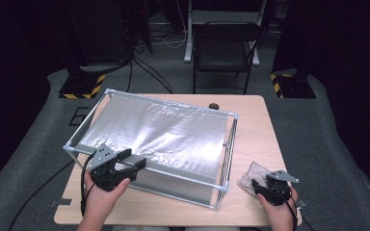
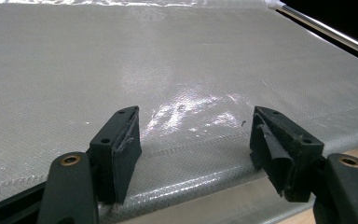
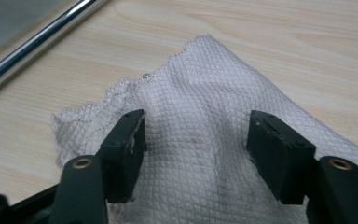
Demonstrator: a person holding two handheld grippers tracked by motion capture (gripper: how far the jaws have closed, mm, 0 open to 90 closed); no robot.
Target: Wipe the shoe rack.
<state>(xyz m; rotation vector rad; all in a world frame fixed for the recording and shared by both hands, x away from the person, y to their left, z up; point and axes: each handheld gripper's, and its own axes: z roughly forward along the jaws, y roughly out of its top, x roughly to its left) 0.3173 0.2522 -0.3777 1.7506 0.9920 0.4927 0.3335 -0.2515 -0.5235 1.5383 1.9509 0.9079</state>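
A silvery mesh sheet [image 1: 164, 130] [image 2: 168, 60] is stretched over a metal tube frame [image 1: 183, 177] on the wooden table. My left gripper [image 1: 134, 161] [image 2: 193, 140] hovers at the frame's near left edge, open, its jaws spread just above the sheet with nothing between them. At the table's near right lies a folded white quilted cloth [image 1: 253, 174] [image 3: 205, 88]. My right gripper [image 1: 259, 185] [image 3: 198, 140] stands open right over it, one jaw on each side of a raised fold. The pads do not press on the cloth.
The frame's tube [image 3: 37, 44] runs just left of the cloth. Bare table [image 1: 255, 115] lies right of the frame. A small dark object [image 1: 214, 106] sits at the far edge. Beyond stand a black chair [image 1: 224, 45] and striped stand bases [image 1: 82, 89].
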